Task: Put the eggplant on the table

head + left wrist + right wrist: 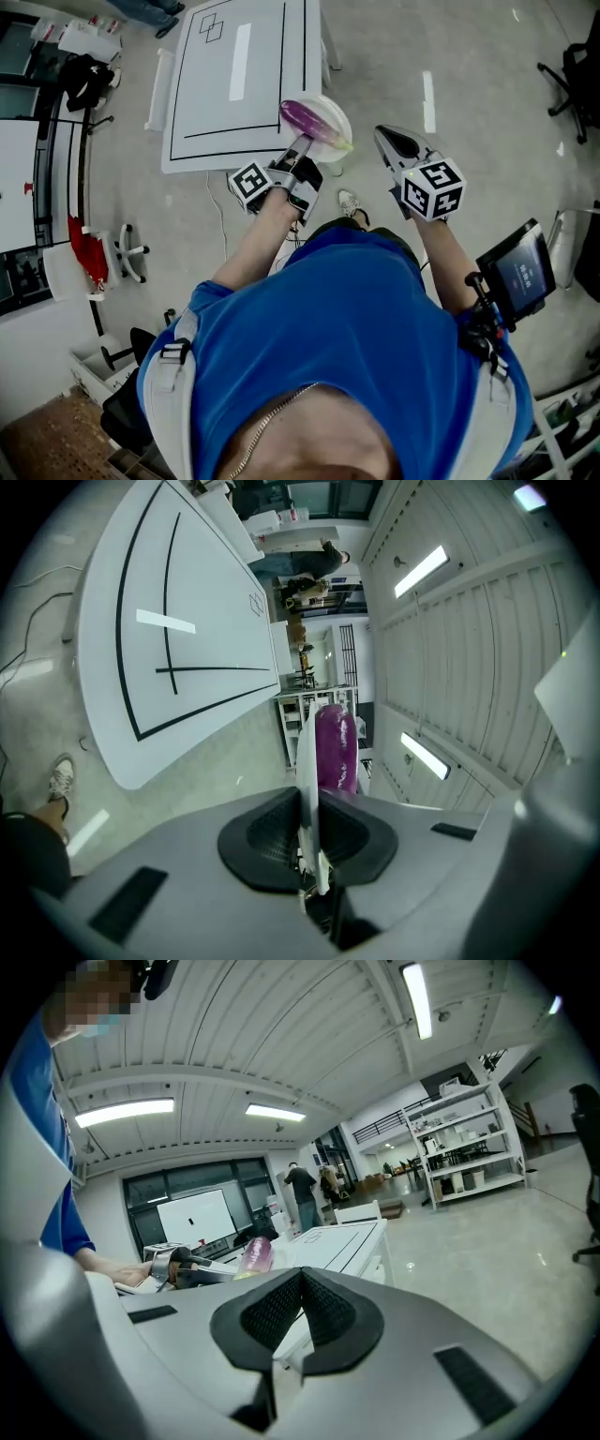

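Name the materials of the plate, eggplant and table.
The plate: thin, smooth, white; likely plastic, maybe ceramic. The eggplant: glossy purple skin with highlights; real or plastic, can't tell. The table: smooth white top with black lines, mirroring a ceiling light; probably laminate or painted board.

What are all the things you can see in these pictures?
eggplant: one, purple, lying on the plate
plate: one, white, held by its rim at the table's near corner
table: one, white with black lines, ahead of the person
chair: one, black, on the floor at far right
screen: one, dark, beside the right arm
shoe: one, white, on the floor
shirt: one, blue, on the person
left gripper: one, grey, shut on the plate
right gripper: one, grey, shut, empty
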